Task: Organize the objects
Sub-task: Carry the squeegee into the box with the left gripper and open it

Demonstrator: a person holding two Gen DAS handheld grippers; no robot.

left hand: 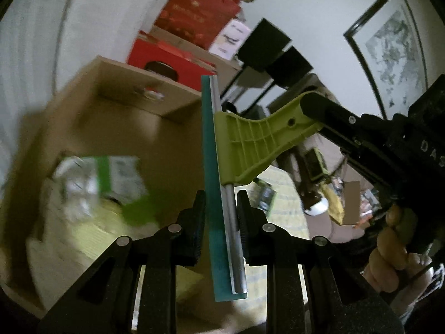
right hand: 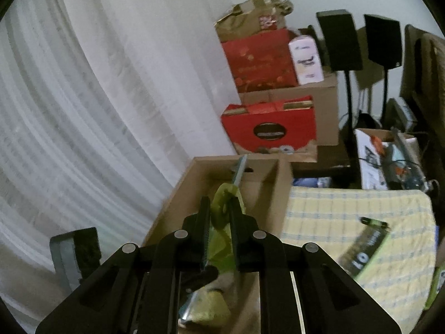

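Right, mid-carry: both grippers have the squeegee (left hand: 222,183) between them, up in the air over the open cardboard box (left hand: 116,103).

Left gripper (left hand: 221,208) is clamped on the blade end, with the teal rubber strip and metal rail pinched between its pads. Right gripper (right hand: 219,217) is clenched on the lime-green handle (left hand: 261,142); in the left view its black fingers reach in from the right, with the person's hand (left hand: 389,253) on the grip below.

From the right wrist view, the squeegee points forward into the cardboard box, blade tip near the far wall. The box sits against the curtain (right hand: 83,97), just beside the yellow checked cloth (right hand: 347,214), where a dark packet (right hand: 367,245) lies loose. Something green and white already lies in the box, too blurred to identify.

My read: this is the placing step, not yet done.

The next move calls for:
- lowering both hands together, keeping the blade level so it doesn't twist between the two grips
- clearing the box wall on the way down
- both grips off only once it rests on the contents.

Risk: one side letting go early swings the tool.
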